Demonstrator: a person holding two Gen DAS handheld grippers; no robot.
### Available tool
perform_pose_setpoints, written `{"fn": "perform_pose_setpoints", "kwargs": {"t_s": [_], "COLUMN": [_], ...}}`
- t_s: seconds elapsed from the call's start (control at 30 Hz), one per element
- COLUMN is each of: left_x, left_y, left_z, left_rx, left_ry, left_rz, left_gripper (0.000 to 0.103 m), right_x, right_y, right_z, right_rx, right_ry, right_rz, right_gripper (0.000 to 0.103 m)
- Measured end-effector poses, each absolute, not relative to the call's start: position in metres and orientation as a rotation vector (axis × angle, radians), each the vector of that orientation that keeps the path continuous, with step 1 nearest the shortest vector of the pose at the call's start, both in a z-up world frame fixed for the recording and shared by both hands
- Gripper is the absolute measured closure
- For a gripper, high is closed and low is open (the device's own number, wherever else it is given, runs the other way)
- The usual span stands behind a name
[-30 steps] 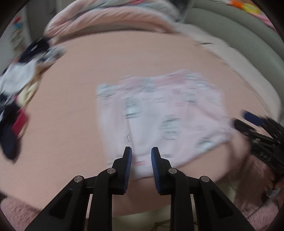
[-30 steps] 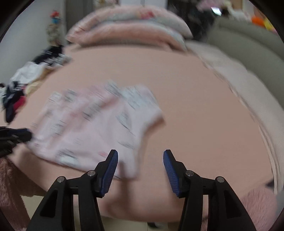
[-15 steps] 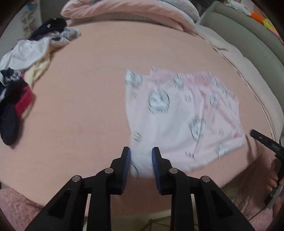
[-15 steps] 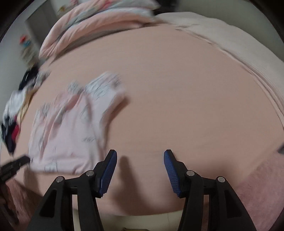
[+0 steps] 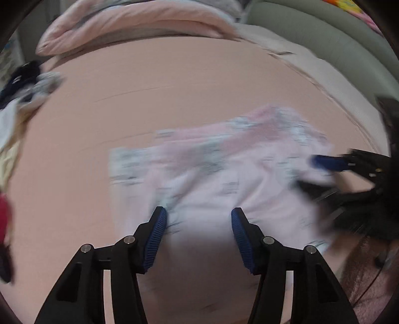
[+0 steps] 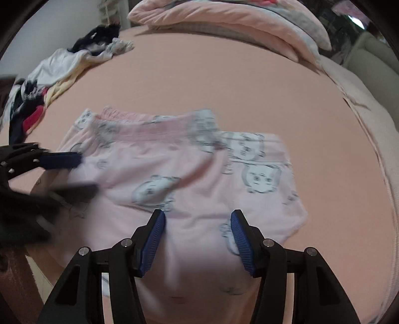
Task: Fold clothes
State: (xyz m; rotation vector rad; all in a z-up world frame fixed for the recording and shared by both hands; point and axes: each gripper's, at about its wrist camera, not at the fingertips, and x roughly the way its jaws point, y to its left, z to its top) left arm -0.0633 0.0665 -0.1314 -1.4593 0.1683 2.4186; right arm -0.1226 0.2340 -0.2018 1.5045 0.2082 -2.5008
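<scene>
A pale pink garment with grey cartoon prints (image 6: 199, 169) lies roughly folded on the pink bed sheet (image 6: 224, 82); it is blurred in the left wrist view (image 5: 224, 174). My left gripper (image 5: 198, 216) is open and empty over the garment's near edge. My right gripper (image 6: 197, 219) is open and empty over the near edge too. Each gripper shows at the side of the other's view: the right (image 5: 331, 172) at the garment's right edge, the left (image 6: 64, 172) at its left edge.
A heap of mixed clothes (image 6: 49, 82) lies at the bed's left side, also in the left wrist view (image 5: 20, 99). Pink pillows and bedding (image 6: 224, 22) are piled at the far end. A grey-green headboard (image 5: 324, 44) runs along the right.
My left gripper has opened and let go of the garment's corner. The garment now lies flat with one more fold. My right gripper has swung back over the garment.
</scene>
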Motion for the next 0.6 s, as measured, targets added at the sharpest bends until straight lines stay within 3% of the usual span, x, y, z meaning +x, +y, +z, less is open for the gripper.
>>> {"fn": "perform_pose_setpoints", "kwargs": {"t_s": [0.07,0.13,0.2,0.4,0.47,0.6], "left_x": [-0.069,-0.074,-0.077,-0.091,-0.112,-0.132], "left_y": [0.037,0.017,0.023,0.094,0.09,0.055], "left_z": [-0.132,-0.128,-0.117,-0.131,-0.145,-0.145], "left_rx": [-1.54,-1.56,-1.492,-1.395,-1.439,-1.5], "left_ry": [0.173,-0.019,-0.051,0.085,0.092,0.054], "left_rz": [2.506,2.488,2.51,2.408,2.428,2.477], "left_gripper": [0.051,0.052,0.052,0.053,0.053,0.053], "right_x": [-0.125,-0.126,-0.126,-0.144,-0.157,-0.165], "right_y": [0.258,0.275,0.278,0.216,0.204,0.23], "right_z": [-0.203,-0.2,-0.189,-0.177,-0.199,-0.211], "right_rx": [1.522,1.553,1.521,1.429,1.513,1.535], "right_ry": [0.145,0.1,0.102,0.153,0.202,0.099], "right_rz": [-2.525,-2.561,-2.604,-2.538,-2.505,-2.479], "right_gripper": [0.05,0.05,0.05,0.05,0.05,0.05]}}
